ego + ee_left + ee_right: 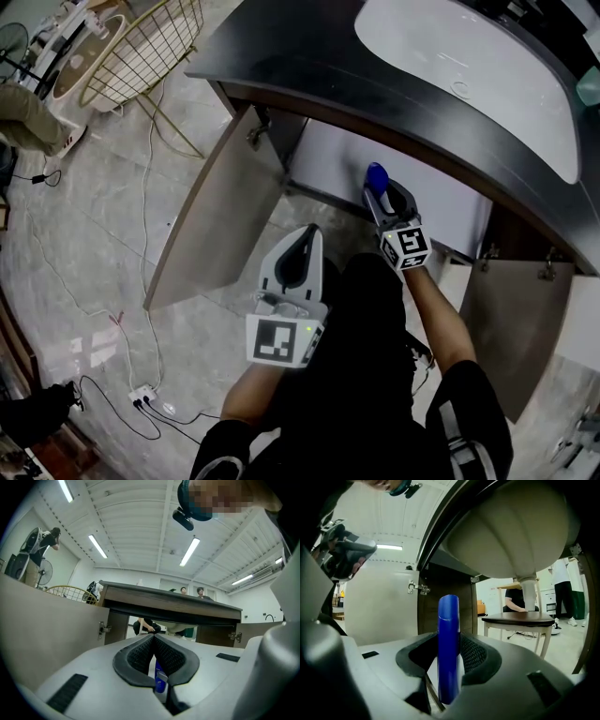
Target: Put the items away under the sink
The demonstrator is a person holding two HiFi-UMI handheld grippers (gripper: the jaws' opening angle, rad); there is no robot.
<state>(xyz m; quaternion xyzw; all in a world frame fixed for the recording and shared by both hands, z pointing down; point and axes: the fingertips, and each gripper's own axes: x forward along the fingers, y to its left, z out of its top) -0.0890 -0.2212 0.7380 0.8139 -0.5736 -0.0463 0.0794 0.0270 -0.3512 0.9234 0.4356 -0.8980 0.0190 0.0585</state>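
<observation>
In the head view my right gripper (382,194) reaches into the open cabinet under the dark counter (309,56). It is shut on an upright blue bottle (376,175) held over the pale cabinet floor (441,202). In the right gripper view the blue bottle (448,620) stands between the pads (474,654), below the basin's underside (511,531). My left gripper (305,239) hangs back near the person's knee, outside the cabinet. Its tips touch in the left gripper view, so the left gripper (153,638) is shut. A bit of blue bottle (161,681) shows through the gap lower down.
The left cabinet door (220,206) swings wide open and the right door (511,319) is open too. The drain pipe (528,595) drops from the basin. A gold wire basket (150,47) stands at the back left, with cables and a power strip (150,401) on the marble floor.
</observation>
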